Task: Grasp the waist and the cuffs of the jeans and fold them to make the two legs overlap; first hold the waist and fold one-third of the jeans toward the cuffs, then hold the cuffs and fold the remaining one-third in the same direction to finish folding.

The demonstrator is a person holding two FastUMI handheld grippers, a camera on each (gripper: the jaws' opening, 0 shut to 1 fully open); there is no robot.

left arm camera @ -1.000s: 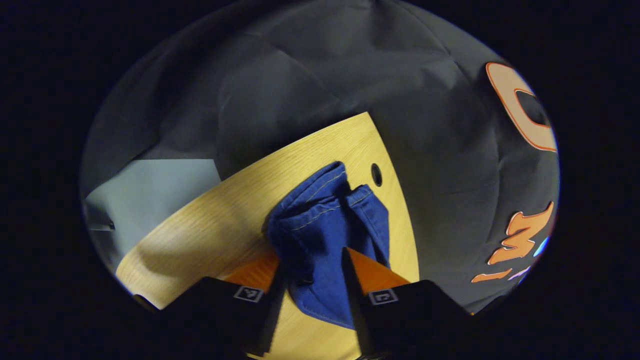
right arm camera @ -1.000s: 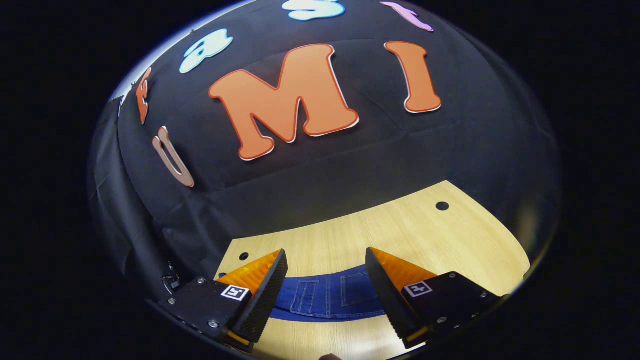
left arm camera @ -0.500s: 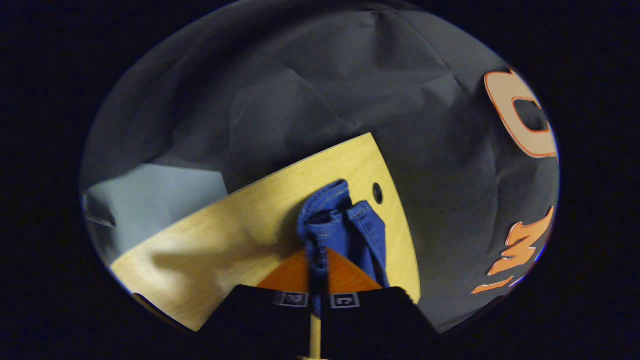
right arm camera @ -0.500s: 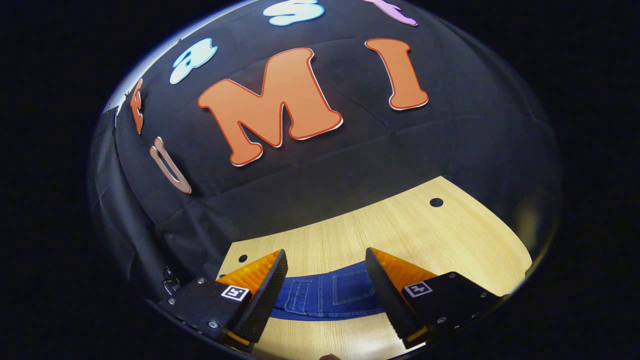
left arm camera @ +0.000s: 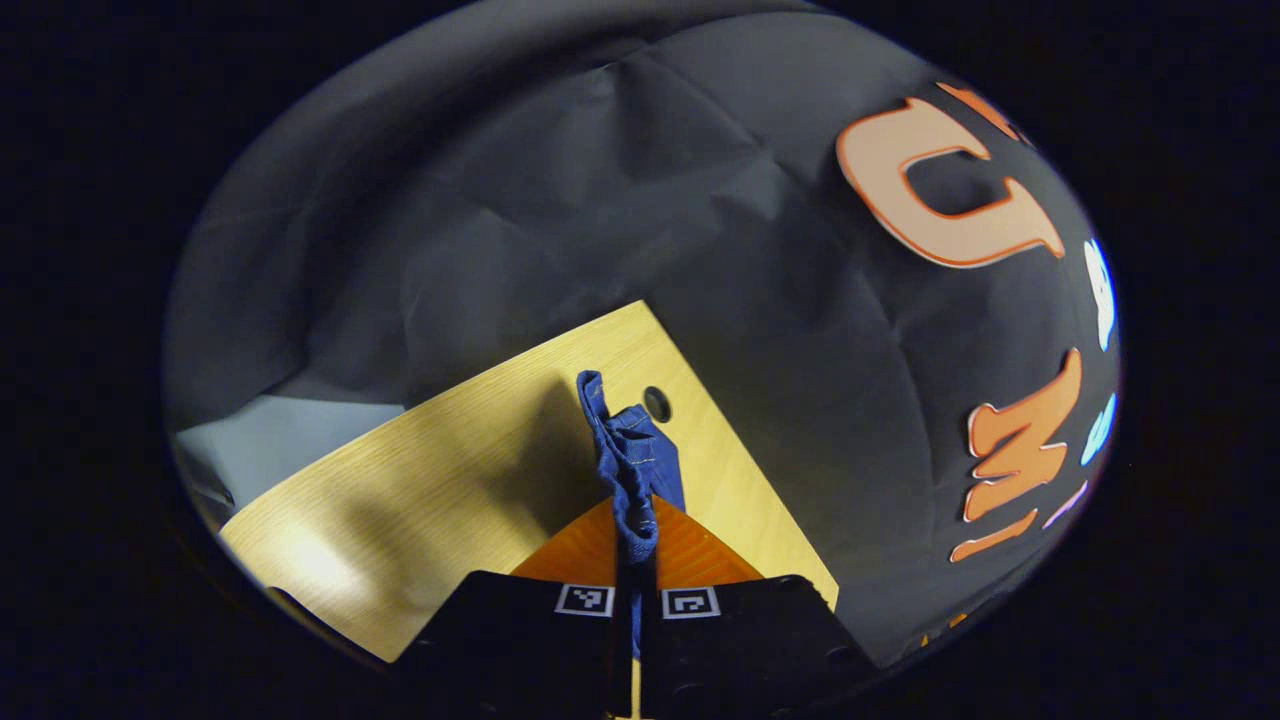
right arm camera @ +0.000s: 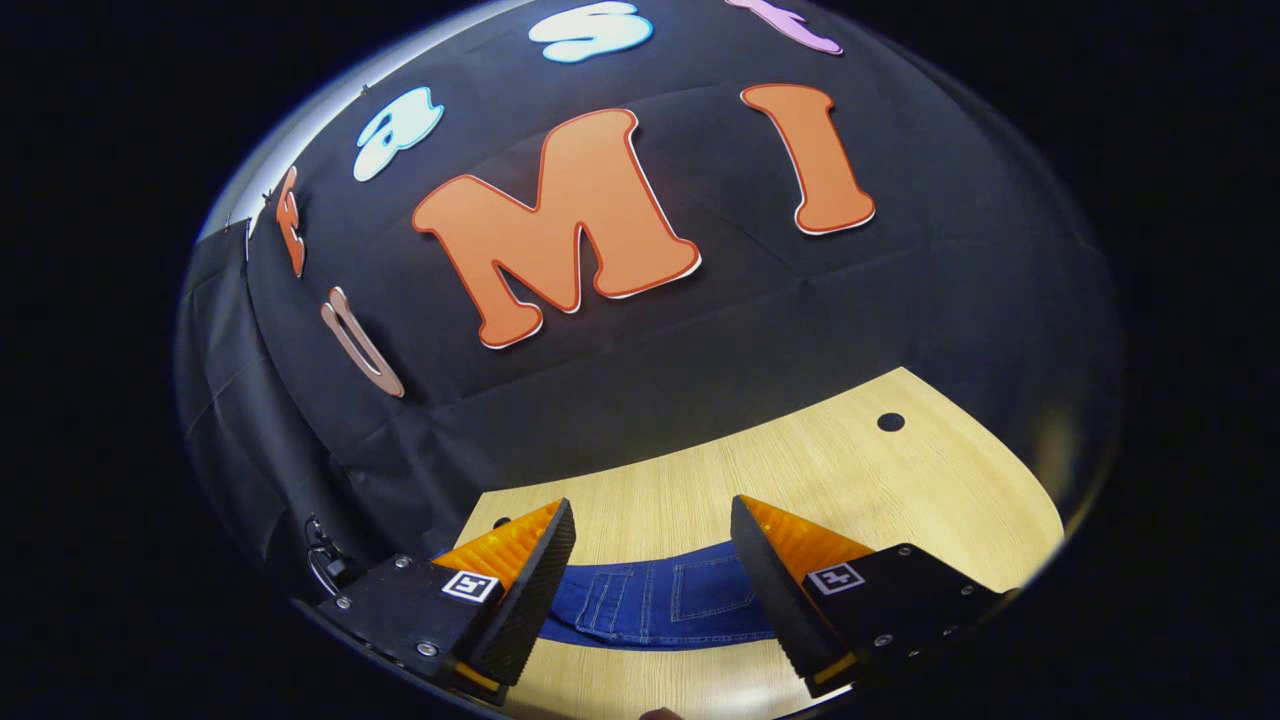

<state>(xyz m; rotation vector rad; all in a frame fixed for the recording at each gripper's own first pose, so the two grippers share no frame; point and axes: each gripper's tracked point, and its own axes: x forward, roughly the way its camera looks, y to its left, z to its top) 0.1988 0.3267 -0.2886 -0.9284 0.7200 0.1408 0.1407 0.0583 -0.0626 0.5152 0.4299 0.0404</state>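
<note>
The blue jeans lie on a light wooden table [left arm camera: 470, 470]. In the left gripper view, a bunched end of the jeans [left arm camera: 628, 450] with pale stitching rises between my left gripper's [left arm camera: 634, 530] fingers, which are shut on the fabric and hold it a little above the table. In the right gripper view, the jeans [right arm camera: 655, 605] with their back pockets lie flat on the table [right arm camera: 830, 470]. My right gripper [right arm camera: 652, 535] hovers open above that part, its fingers wide apart and touching nothing.
A round hole [left arm camera: 656, 403] sits near the table corner just beyond the held fabric. Another hole [right arm camera: 890, 421] lies at the far right of the table in the right gripper view. The black cloth wall hangs close behind the table's back edge.
My left gripper has shut on the bunched jeans fabric, lifted it and turned, so the cloth now hangs narrow between the fingers. The right gripper stayed open and shifted only slightly.
</note>
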